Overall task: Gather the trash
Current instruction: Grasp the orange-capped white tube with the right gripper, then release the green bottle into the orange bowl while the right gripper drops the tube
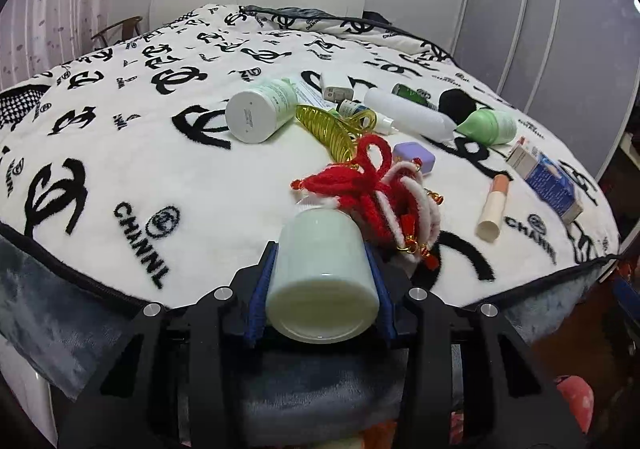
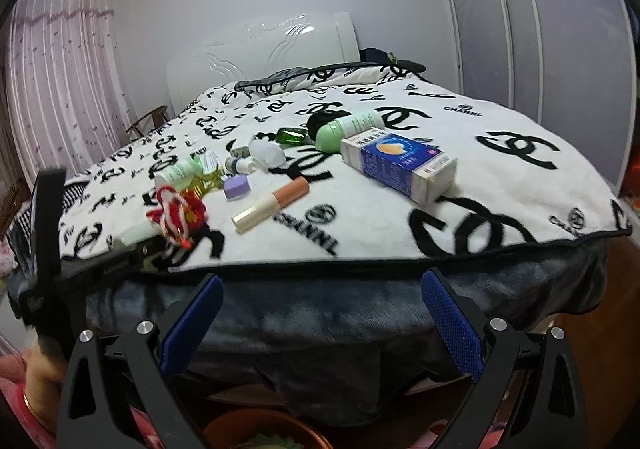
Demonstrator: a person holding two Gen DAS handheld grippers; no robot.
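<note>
- Pale-green jar (image 1: 323,281) sits at lower centre of the left view, the left gripper (image 1: 323,289) fingers clamped on its sides, over the bed (image 1: 160,169) edge.
- Right gripper (image 2: 320,325) fingers stand wide apart, empty, before the blue-and-white box (image 2: 400,165).

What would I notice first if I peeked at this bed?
Probably the pale green bottle pinched in the left gripper at the near edge of the black-and-white logo blanket. Right behind it lies a fuzzy red and white pipe-cleaner ornament. Farther right, a blue and white carton lies on its side, while the right gripper hangs open and empty.
</note>
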